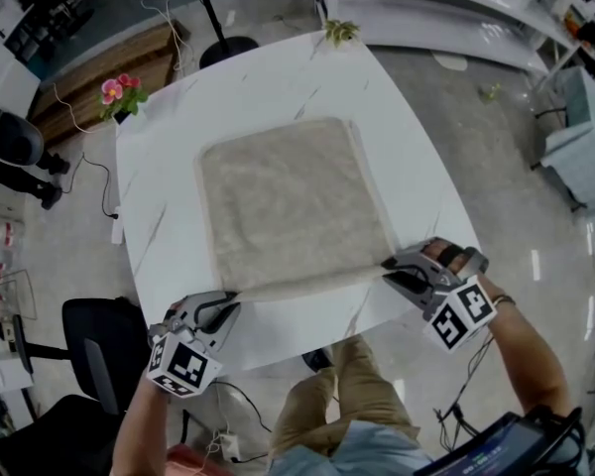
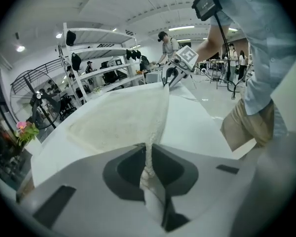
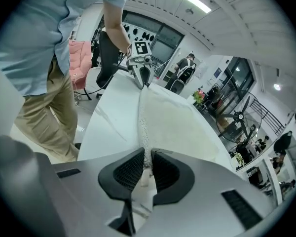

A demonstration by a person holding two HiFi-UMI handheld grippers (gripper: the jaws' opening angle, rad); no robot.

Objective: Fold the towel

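One squarish towel (image 1: 293, 206), flat, near corners pinched

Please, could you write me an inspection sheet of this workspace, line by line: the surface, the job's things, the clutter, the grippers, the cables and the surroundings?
Surface: white marble-patterned table with rounded corners.
Job's things: beige square towel, spread flat, not yet folded.
Clutter: pink potted flowers at the table's far left corner; small green plant at its far corner.
Grippers: left gripper and right gripper, each shut on one near corner of the towel.
Cables: thin black cable on the floor left of the table.
Surroundings: black office chair, black fan stand, white shelving.
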